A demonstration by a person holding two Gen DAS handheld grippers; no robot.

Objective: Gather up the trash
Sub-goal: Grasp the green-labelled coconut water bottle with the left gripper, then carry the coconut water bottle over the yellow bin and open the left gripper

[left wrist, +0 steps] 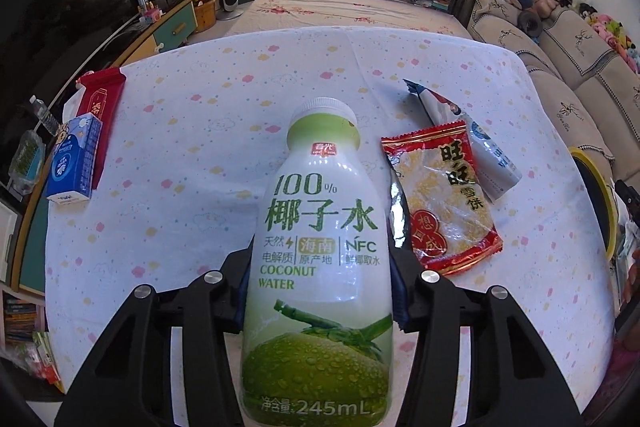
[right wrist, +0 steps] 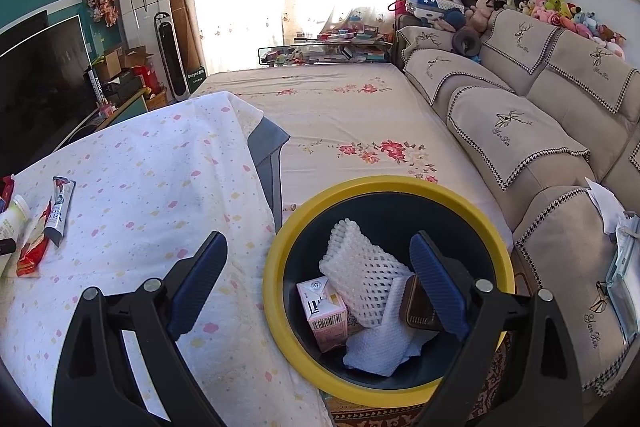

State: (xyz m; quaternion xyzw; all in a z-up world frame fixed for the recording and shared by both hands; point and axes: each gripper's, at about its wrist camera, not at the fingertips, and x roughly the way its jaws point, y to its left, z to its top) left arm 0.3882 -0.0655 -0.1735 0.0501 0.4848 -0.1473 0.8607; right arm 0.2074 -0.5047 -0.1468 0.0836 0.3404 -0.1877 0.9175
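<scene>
Looking down the left gripper [left wrist: 320, 287], we see its black jaws flanking the white and green plastic coconut water bottle [left wrist: 320, 267], which stands at the lower centre of the left wrist view; the bottle hides the blue pads, so we cannot tell whether they press on its sides. The bottle stands upright on the white cloth with small pink and yellow marks [left wrist: 192, 155] that covers the table. Just to the right of the bottle lies a red and clear rice cracker wrapper [left wrist: 444, 199], and beyond it, toward the upper right, a blue and white snack packet [left wrist: 472, 139] that touches the wrapper's far edge. At the left edge of the frame a blue and white drink carton [left wrist: 72, 163] stands beside a red wrapper [left wrist: 102, 107].

In the right wrist view, we find the right gripper [right wrist: 320, 283] released, its blue ribbed pads [right wrist: 200, 283] spread wide with nothing between them. It hangs over the edge of the cloth and the round dark bin with a yellow rim [right wrist: 280, 267] at the lower centre. Inside the bin lie a white foam net sleeve [right wrist: 360, 267], a pink carton [right wrist: 324, 311] and white crumpled paper [right wrist: 376, 347]. Farther back, a floral bedsheet [right wrist: 340, 107] stretches up the frame, with a beige sofa [right wrist: 540, 115] along the right.
</scene>
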